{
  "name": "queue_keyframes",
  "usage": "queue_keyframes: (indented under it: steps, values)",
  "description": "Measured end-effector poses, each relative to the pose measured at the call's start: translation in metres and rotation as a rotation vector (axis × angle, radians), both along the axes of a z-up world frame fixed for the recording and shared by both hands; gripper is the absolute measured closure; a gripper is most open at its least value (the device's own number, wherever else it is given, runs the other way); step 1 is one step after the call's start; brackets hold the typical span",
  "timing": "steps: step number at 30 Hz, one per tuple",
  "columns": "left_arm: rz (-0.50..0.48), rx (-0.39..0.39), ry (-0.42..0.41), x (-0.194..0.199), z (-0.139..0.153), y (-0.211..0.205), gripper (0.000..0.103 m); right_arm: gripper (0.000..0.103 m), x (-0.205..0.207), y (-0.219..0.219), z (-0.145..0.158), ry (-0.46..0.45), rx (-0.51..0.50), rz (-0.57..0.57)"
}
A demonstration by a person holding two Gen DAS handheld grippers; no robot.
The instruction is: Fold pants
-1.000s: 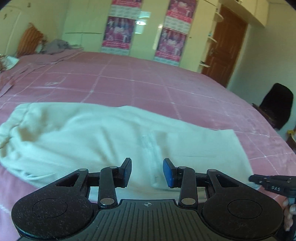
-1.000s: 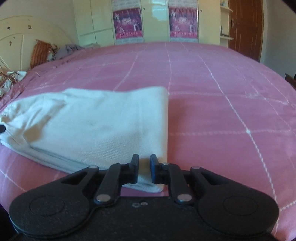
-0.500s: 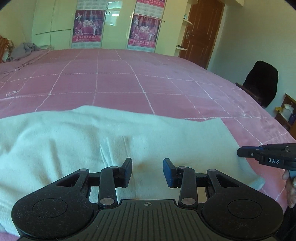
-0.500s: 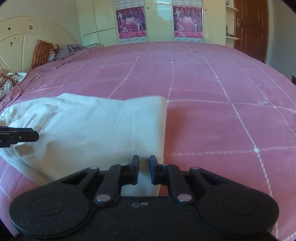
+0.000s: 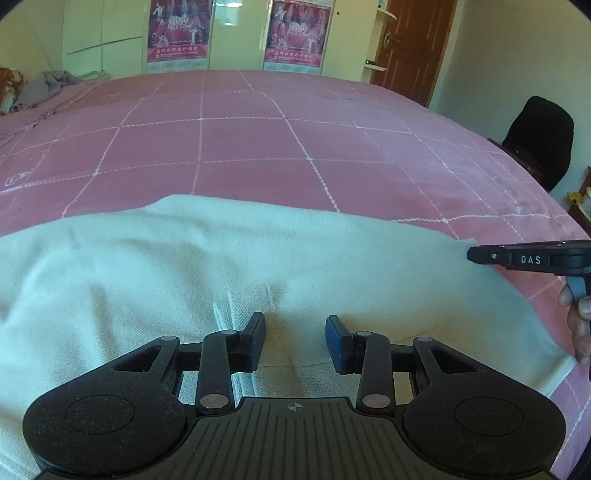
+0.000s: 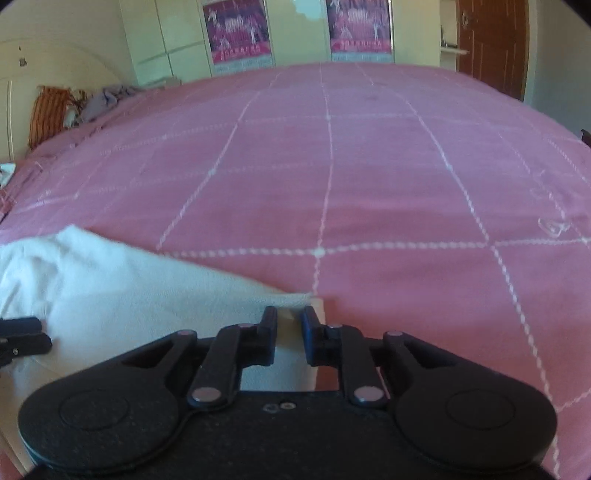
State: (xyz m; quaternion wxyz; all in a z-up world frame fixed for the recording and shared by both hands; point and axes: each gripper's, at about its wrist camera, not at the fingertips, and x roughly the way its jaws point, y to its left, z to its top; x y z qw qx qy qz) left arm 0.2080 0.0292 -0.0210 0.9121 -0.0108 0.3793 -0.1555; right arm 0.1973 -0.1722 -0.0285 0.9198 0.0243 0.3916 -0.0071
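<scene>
- The left gripper (image 5: 295, 341) hovered low over the middle of the cream pants (image 5: 184, 266), fingers spread with nothing between them; only cloth lay beneath the gap.
- The right gripper (image 6: 289, 326) sat at the pants' (image 6: 110, 284) right-hand corner, where a flap of the edge showed in the narrow gap between its fingers. Its jaws were opening; the cloth looked loose between them, not pinched, though blur made this hard to confirm.
- That placement suggested a corner being set down after a fold, with the left gripper standing over the middle to steady or smooth the stack.
- The pants lay as a broad, roughly rectangular bundle at the near edge of the bed, a small crease puckered close to the left fingers (image 5: 255, 338).
- In the left view the right gripper's black arm (image 5: 524, 256) reached in from the side just above the cloth's far corner, a hand (image 5: 578, 321) below it.
- Beyond stretched the bare pink checked bedspread (image 5: 295, 140).
- Furthest off stood cream wardrobes with posters (image 5: 297, 33), a brown door (image 5: 410, 48) and a dark chair (image 5: 541, 136).
</scene>
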Motion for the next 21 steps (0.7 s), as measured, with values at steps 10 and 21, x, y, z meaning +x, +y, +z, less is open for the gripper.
queue_keyframes:
  steps: [10,21]
  values:
    - [0.022,0.086,-0.064,-0.093,-0.004,0.003,0.06,0.079,-0.123,0.023,0.003,-0.042,-0.098,0.091]
    - [0.073,0.049,-0.041,-0.101,-0.013,0.013,0.058,0.077,-0.164,0.015,0.015,-0.149,0.008,0.029]
